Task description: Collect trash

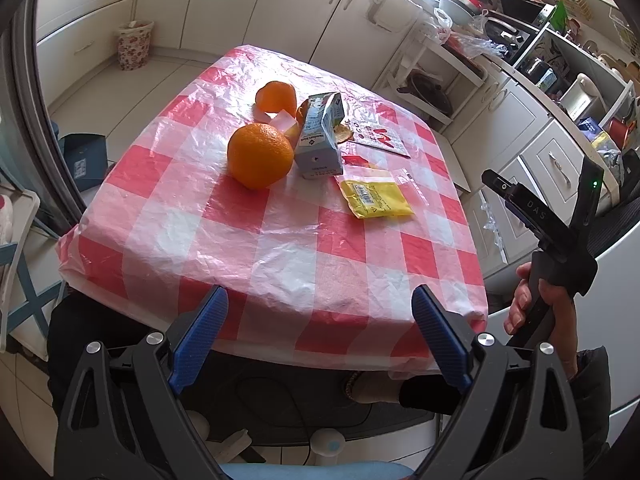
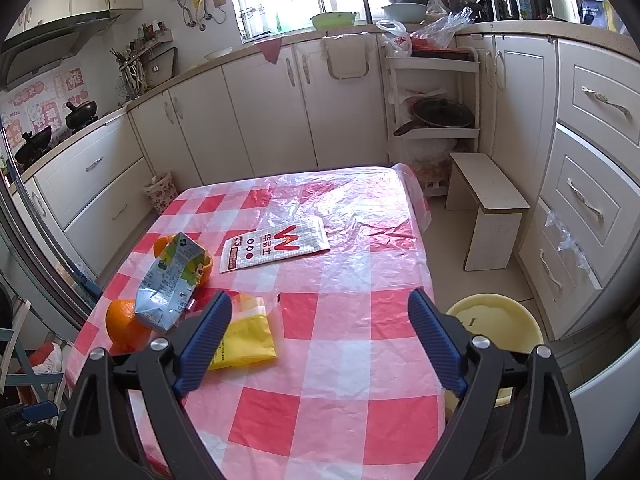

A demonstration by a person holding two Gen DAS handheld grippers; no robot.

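Trash lies on the checked table (image 2: 340,360): from left, an orange (image 1: 260,155), a crushed carton (image 1: 320,136), a yellow wrapper (image 1: 376,196) and a white bag (image 2: 276,248). Left hand-held gripper (image 1: 320,340) and right hand-held gripper (image 2: 320,344) both hover with jaws apart, holding nothing.

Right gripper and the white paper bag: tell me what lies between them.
Right wrist view: only bare checked tablecloth between right gripper and white paper bag.
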